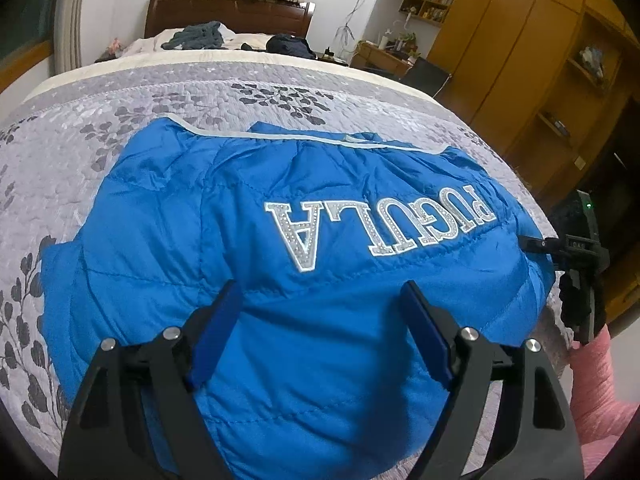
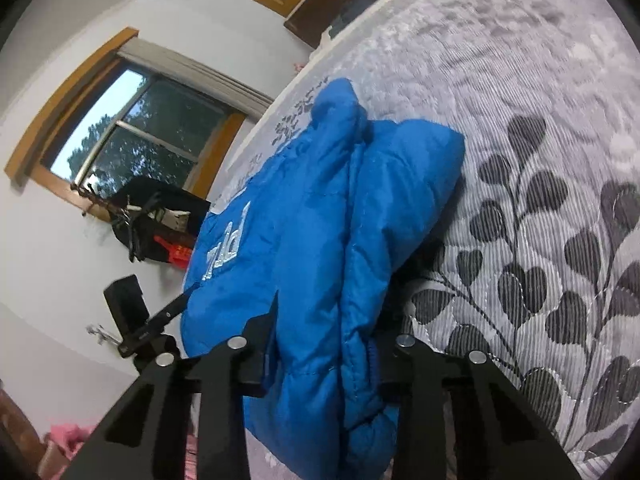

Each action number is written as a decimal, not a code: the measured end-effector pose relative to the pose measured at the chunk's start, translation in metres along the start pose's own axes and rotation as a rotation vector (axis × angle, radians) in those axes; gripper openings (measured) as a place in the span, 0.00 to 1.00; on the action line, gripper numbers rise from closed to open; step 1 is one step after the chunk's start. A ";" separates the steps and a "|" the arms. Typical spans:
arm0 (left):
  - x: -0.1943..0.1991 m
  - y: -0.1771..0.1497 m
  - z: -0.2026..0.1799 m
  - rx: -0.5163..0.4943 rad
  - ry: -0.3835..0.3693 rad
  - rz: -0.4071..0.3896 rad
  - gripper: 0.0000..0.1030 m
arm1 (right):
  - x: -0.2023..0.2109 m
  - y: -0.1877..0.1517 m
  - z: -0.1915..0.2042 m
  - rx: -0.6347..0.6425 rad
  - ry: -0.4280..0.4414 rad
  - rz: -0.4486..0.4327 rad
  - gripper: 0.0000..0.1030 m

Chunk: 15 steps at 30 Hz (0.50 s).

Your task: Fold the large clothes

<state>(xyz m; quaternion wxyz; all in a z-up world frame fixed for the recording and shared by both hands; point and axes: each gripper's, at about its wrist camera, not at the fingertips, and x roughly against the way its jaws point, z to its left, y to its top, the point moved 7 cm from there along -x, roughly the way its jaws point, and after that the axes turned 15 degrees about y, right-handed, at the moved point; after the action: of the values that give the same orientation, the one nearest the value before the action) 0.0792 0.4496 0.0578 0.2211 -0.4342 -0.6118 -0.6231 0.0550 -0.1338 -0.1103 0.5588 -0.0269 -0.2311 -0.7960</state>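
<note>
Currently, the blue padded jacket [image 1: 304,248] lies spread on the grey leaf-patterned bedspread [image 1: 120,92], its silver lettering [image 1: 380,228] facing up. My left gripper [image 1: 320,316] hovers over the near part of the jacket with its fingers [image 1: 218,332] spread wide, gripping nothing. My right gripper [image 2: 326,344] is clamped on a thick bunched fold at the jacket's side edge, the fabric filling the gap between both fingers. A pink sleeve [image 1: 596,392] shows behind it.
</note>
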 end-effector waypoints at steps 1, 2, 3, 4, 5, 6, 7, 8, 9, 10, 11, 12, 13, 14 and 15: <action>0.000 0.000 0.000 -0.003 -0.001 -0.002 0.78 | 0.001 0.000 0.000 -0.009 -0.002 -0.002 0.33; -0.001 -0.001 0.000 -0.005 -0.002 -0.004 0.78 | 0.001 0.000 0.002 -0.005 -0.014 -0.004 0.32; -0.001 -0.001 0.000 -0.006 -0.003 -0.004 0.78 | 0.002 0.001 0.005 0.000 -0.027 -0.004 0.30; -0.001 -0.001 0.000 -0.007 -0.003 -0.005 0.78 | 0.001 0.002 0.012 0.010 -0.049 -0.004 0.29; -0.001 -0.001 0.000 -0.007 -0.003 -0.004 0.78 | 0.003 0.004 0.018 0.020 -0.065 -0.002 0.28; -0.001 -0.001 0.001 -0.004 -0.005 -0.003 0.78 | 0.003 0.006 0.026 0.035 -0.080 -0.001 0.27; 0.000 0.000 0.001 -0.002 -0.007 -0.004 0.78 | 0.003 0.009 0.037 0.058 -0.099 0.003 0.27; 0.001 0.000 0.001 0.000 -0.010 -0.006 0.78 | 0.002 0.012 0.047 0.078 -0.114 0.007 0.26; 0.001 0.000 0.002 0.001 -0.013 -0.009 0.78 | 0.000 0.014 0.057 0.097 -0.128 0.013 0.26; 0.003 0.000 0.002 0.001 -0.017 -0.014 0.78 | -0.002 0.017 0.071 0.126 -0.146 0.022 0.26; 0.004 0.000 0.003 0.003 -0.021 -0.017 0.78 | -0.005 0.019 0.082 0.148 -0.160 0.030 0.26; 0.006 0.000 0.004 0.009 -0.027 -0.018 0.78 | -0.010 0.021 0.098 0.184 -0.182 0.045 0.26; 0.008 0.000 0.006 0.016 -0.035 -0.018 0.78 | -0.014 0.023 0.108 0.206 -0.194 0.054 0.26; 0.013 0.000 0.008 0.031 -0.055 -0.019 0.78 | -0.020 0.024 0.121 0.235 -0.208 0.067 0.26; 0.016 0.001 0.010 0.042 -0.068 -0.020 0.78 | -0.029 0.025 0.138 0.272 -0.227 0.088 0.26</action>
<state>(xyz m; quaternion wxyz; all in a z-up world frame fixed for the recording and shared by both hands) 0.0742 0.4633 0.0705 0.2029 -0.4442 -0.6364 -0.5972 0.0585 -0.0606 0.0124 0.5617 -0.0508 -0.3968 -0.7242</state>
